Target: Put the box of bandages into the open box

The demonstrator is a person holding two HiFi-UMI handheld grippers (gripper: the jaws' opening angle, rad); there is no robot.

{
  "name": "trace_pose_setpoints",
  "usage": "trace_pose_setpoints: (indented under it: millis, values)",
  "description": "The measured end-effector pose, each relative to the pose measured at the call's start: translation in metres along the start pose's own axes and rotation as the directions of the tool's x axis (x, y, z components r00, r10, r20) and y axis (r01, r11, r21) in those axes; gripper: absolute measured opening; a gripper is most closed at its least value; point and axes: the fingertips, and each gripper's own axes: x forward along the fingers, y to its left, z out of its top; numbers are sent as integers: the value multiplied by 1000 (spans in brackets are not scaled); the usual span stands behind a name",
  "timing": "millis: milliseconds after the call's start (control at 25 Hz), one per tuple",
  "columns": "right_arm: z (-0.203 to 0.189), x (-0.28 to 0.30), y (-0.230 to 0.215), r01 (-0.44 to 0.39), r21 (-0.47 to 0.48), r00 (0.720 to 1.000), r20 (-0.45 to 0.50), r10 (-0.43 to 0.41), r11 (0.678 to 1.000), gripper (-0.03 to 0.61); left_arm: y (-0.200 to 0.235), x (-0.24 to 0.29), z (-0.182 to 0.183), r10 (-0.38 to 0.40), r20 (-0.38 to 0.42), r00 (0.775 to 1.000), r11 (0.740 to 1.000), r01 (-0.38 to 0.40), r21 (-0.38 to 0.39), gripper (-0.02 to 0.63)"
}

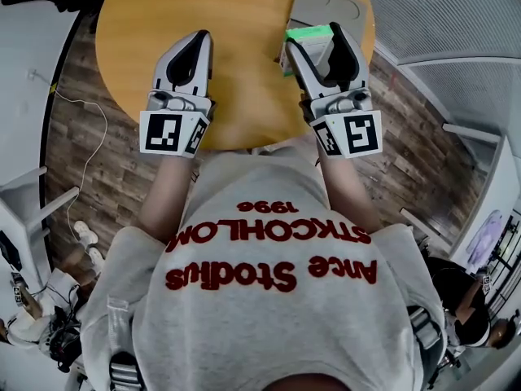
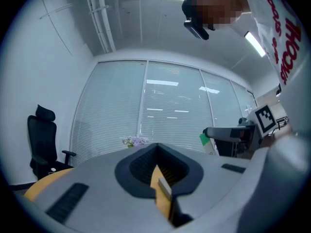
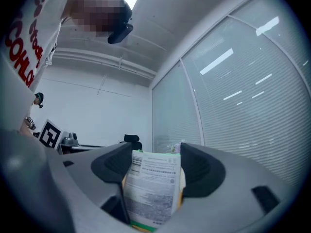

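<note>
My right gripper [image 1: 316, 41] is shut on the box of bandages [image 1: 307, 32], a white box with a green end, held over the right side of the round wooden table [image 1: 228, 23]. In the right gripper view the bandage box [image 3: 153, 188] stands between the two dark jaws [image 3: 154, 155], its printed face towards the camera. Just beyond it on the table lies a grey open box [image 1: 330, 2]. My left gripper [image 1: 199, 41] hovers over the table's near edge, jaws together and empty; in its own view the gripper [image 2: 160, 178] shows only a sliver of tabletop.
A black office chair [image 2: 41, 140] stands by the blinds-covered glass wall, and a small bunch of flowers [image 2: 135, 141] is beyond the table. A white cable [image 1: 85, 137] trails over the wooden floor at the left.
</note>
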Motion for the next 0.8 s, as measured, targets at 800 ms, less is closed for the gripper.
trace_pose_setpoints:
  millis: [800]
  values:
    - [28,-27,-23,110,-99,994,37,-107,989,318,-20,30,6,-79,28,996,997,79,-5,3]
